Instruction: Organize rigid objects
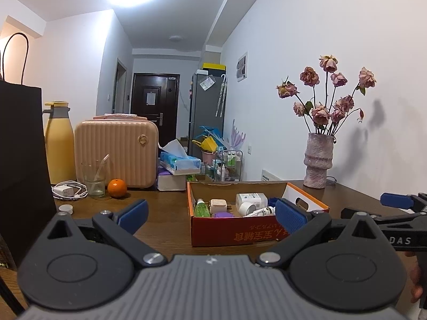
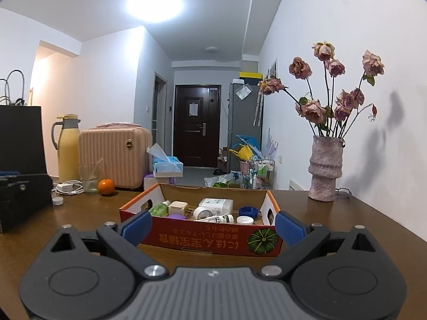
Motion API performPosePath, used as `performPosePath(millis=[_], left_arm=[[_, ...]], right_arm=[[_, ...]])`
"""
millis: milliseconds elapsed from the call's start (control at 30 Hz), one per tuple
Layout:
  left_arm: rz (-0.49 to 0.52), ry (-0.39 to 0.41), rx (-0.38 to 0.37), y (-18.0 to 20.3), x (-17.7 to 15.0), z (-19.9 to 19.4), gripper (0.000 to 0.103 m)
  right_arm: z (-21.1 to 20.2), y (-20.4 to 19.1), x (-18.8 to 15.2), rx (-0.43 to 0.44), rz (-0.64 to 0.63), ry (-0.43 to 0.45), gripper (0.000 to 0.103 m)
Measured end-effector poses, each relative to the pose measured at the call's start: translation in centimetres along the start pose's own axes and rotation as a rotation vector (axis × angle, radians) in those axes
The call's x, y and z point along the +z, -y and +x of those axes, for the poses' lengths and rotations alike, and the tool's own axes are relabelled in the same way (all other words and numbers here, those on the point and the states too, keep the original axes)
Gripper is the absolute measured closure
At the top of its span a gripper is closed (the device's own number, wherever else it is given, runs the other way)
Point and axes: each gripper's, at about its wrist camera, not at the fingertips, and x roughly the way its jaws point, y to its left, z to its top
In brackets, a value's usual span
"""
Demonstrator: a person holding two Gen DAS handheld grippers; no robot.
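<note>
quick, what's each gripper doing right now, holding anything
left gripper: open, holding nothing.
right gripper: open, holding nothing; the cardboard box sits ahead of it.

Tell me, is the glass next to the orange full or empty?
Almost empty. The glass beside the orange is clear to the bottom, holding only a straw leaning inside. A thin layer of liquid cannot be ruled out.

Looking down a white-walled hallway [image 2: 320,26] here, dark front door [image 2: 197,125] at the far end, grey fridge [image 2: 244,114] beside it, bright ceiling light [image 2: 154,5] overhead, brown wooden table [image 2: 347,213] up front.
</note>
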Motion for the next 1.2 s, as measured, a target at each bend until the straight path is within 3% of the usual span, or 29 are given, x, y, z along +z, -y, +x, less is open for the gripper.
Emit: performPosePath(millis=[267,567,767,1200], left_arm=[[-0.047,-0.028,0.016,0.7,-2.9,-3.7,0.000],[0.076,-0.092,-0.004,2.2,-9.4,-9.6,0.000],[0.141,-0.113,-0.019,2.2,-11.8,-13.2,0.000],[0.120,-0.048,-0.009,2.2,-11.0,-14.8,0.000]], right_arm=[[-4.5,-0.6,-2.7,0.021,-0.005,-0.006,0.003],[-12.0,-2.4,-7.6,-0.034,0.005,-0.042,0.003],[-15.6,-4.2,-9.2,-0.063,-0.016,-0.071,0.003],[-17.5,-4.9,-8.9,-0.082,-0.035,-0.055,0.002]])
